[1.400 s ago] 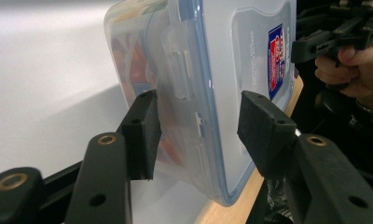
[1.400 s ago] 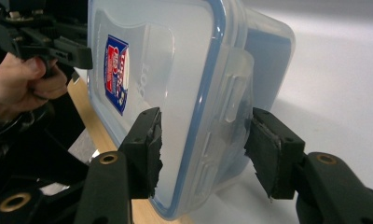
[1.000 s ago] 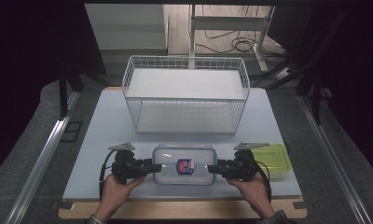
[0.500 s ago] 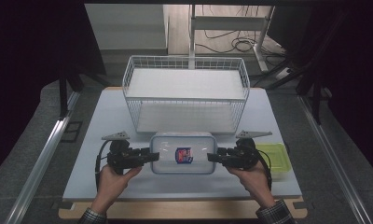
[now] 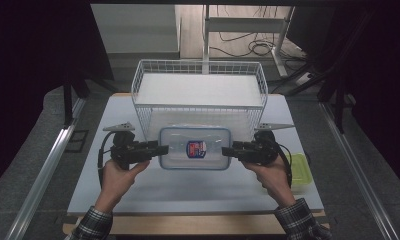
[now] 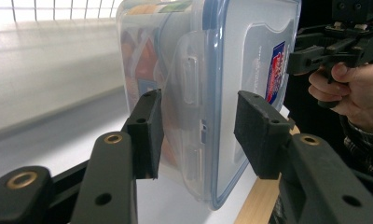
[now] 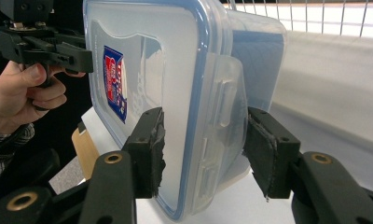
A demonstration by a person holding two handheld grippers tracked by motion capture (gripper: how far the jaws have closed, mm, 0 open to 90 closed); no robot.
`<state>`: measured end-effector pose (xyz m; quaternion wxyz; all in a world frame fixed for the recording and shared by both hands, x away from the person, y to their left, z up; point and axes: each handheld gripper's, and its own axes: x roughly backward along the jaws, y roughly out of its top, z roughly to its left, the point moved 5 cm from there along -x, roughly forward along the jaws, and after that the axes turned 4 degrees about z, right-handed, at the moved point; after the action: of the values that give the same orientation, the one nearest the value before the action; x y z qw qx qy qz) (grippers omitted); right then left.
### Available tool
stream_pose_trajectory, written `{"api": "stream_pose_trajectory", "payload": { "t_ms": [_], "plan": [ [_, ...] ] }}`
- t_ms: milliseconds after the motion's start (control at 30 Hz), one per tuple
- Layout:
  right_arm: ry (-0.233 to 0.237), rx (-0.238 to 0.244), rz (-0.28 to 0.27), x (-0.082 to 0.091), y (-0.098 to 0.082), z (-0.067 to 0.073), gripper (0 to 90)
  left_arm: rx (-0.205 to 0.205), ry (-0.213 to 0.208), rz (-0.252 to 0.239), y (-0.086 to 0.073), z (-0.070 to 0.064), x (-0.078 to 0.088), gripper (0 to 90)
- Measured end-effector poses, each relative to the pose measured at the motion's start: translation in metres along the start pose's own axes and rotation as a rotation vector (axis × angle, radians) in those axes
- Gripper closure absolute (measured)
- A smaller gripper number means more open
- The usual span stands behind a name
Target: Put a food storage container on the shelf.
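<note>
- The box (image 5: 195, 148) hangs level above the tabletop (image 5: 113, 125), just in front of the wire basket (image 5: 198, 90) and close to its near wall; bare tabletop lies to either side of the box and toward the near edge.
- A green lid (image 5: 299, 172) lies right of the box, near the tabletop's right edge.
- The left hand-held gripper (image 5: 158, 150) clamps the box's left end, one pad on the lid and one under the base.
- The right hand-held gripper (image 5: 229, 150) grips the right end the same way.
- A red and blue sticker (image 5: 196, 148) sits mid-lid; its writing is too small to read.
- The box is clear plastic with a blue-rimmed lid and snap flaps (image 6: 190, 84); orange contents show through.
</note>
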<state>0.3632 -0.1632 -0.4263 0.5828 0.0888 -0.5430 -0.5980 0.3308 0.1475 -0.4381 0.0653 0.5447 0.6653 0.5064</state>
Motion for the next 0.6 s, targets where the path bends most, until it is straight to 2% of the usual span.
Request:
{"api": "stream_pose_trajectory", "payload": {
  "t_ms": [333, 600],
  "plan": [
    [-0.004, 0.013, -0.027, 0.006, 0.03, 0.0, 49.6, -0.017, 0.002, -0.03, 0.032, 0.0, 0.009, 53.0],
    [-0.008, 0.014, -0.04, 0.01, 0.051, 0.001, 49.6, -0.019, 0.002, -0.049, 0.049, 0.001, 0.014, 53.0]
  ]
}}
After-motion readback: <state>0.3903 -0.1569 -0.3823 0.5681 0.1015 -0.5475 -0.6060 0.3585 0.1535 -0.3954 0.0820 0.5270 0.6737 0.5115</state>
